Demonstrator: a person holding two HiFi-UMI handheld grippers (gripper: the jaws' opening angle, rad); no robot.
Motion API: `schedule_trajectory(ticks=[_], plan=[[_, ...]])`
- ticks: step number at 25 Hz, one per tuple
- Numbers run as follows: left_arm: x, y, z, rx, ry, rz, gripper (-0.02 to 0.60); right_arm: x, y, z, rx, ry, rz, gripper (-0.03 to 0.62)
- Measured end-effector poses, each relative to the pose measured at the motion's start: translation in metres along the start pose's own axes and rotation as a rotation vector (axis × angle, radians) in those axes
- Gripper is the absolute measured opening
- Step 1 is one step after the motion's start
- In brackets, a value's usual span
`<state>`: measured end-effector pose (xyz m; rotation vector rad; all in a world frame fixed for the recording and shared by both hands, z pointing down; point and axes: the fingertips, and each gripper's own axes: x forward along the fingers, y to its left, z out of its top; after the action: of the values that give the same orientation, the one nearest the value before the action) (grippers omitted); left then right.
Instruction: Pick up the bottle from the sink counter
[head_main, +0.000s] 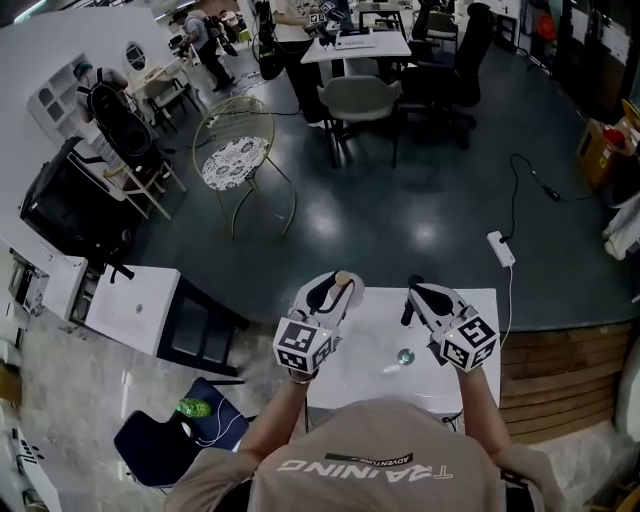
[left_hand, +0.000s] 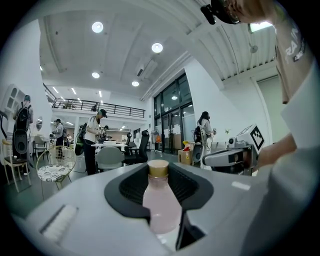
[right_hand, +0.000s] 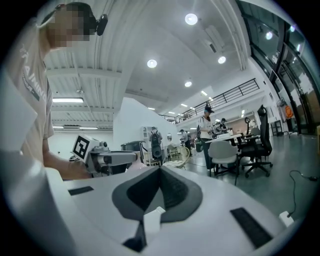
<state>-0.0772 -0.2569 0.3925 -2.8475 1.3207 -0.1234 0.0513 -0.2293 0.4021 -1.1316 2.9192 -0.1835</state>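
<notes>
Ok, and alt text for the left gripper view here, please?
A pale pink translucent plastic bottle with a tan cap stands upright, gripped between the left gripper's dark ribbed fingers. Behind it is a bright open hall with office chairs and people standing; the right gripper shows at the right.

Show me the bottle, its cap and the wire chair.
bottle (left_hand: 161, 205), left gripper view, on its pale pink body.
cap (left_hand: 158, 168), left gripper view, on its side.
wire chair (head_main: 232, 163), head view, on the patterned seat.
</notes>
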Motion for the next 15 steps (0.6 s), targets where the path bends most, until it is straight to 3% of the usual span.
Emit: schedule_trajectory(ticks=[15], plan=[[-0.009, 0.012, -0.007, -0.028, 0.017, 0.02, 0.129, 0.01, 0.011, -0.002, 0.0, 0.01, 0.04, 0.006]])
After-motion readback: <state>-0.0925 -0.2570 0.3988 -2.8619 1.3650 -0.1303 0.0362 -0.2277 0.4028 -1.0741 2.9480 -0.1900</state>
